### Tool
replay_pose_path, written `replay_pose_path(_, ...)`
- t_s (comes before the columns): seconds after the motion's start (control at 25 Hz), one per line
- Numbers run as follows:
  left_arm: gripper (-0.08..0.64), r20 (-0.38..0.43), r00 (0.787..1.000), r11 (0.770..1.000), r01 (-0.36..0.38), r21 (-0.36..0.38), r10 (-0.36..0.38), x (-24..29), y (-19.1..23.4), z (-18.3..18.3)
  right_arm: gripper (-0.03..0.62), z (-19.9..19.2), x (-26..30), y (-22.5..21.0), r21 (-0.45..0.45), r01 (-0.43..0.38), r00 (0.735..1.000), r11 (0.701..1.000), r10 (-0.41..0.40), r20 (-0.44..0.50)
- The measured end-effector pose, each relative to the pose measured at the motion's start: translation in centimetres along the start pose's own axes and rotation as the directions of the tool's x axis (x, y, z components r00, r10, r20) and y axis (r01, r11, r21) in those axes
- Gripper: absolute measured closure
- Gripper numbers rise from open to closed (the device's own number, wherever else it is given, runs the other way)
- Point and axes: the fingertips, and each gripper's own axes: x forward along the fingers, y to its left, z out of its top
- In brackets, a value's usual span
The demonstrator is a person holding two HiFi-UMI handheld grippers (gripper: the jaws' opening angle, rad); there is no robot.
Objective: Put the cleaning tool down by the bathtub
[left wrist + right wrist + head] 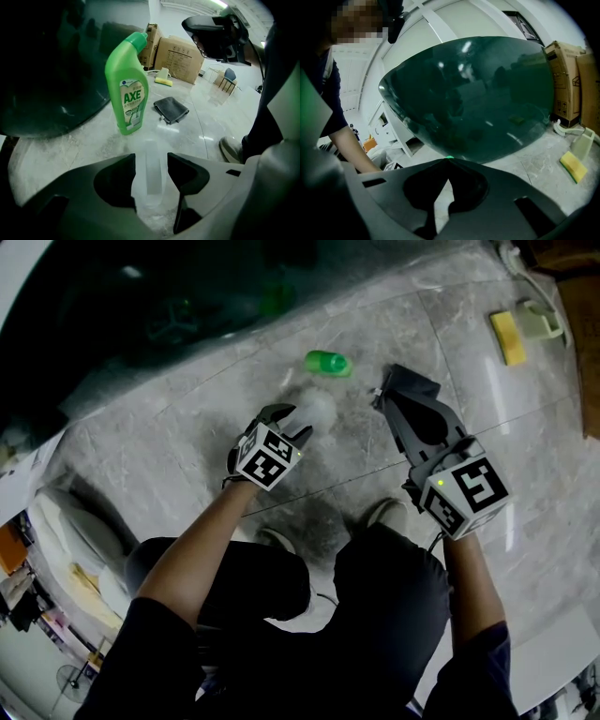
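The cleaning tool (pixel 152 174) is showing as a pale, see-through strip with a whitish, blurred head; its exact kind cannot be told. It is resting on the grey marble floor (pixel 84 140) near the bathtub (pixel 47 84), out from its curved wall and not touching it. The left gripper (pixel 151 158) is holding its jaws apart on either side of the strip, not pressing it. The bathtub is sitting dark green and glossy, its rounded side bulging outward.

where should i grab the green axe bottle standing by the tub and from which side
Probably grip the green bottle on its body, just under the bent neck, jaws level. Come from the open floor side its label faces: it stands upright, and the dark tub crowds the far side.
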Motion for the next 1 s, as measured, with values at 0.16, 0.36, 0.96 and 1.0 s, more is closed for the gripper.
replay_pose_path(0.16,0.327,0.017,1.0,1.0,-0.022,-0.014,0.022,-2.1,0.4,0.9,0.588,1.1,-0.7,0.2,-0.005,0.0,1.0,1.0,0.0,-0.015)
replay_pose_path(0.36,0.322,0.108,0.992,0.998,-0.057,-0.033,0.061,-8.1,0.7,4.4,0.588,3.9,-2.3,2.2,-0.025,-0.007,0.999,1.0,0.006,-0.046)
replay_pose_path(0.96,0.314,0.227,0.964,0.987,-0.119,-0.108,0.141,-30.0,-1.1,14.2,0.588,19.5,-10.6,11.4,-0.054,-0.031,0.997,0.998,0.027,-0.066)
replay_pose_path(1.0,0.315,0.241,0.959,0.986,-0.122,-0.114,0.147,-31.9,-1.6,15.2,0.588,21.0,-11.2,12.3,-0.059,-0.037,0.998,0.998,0.033,-0.062)
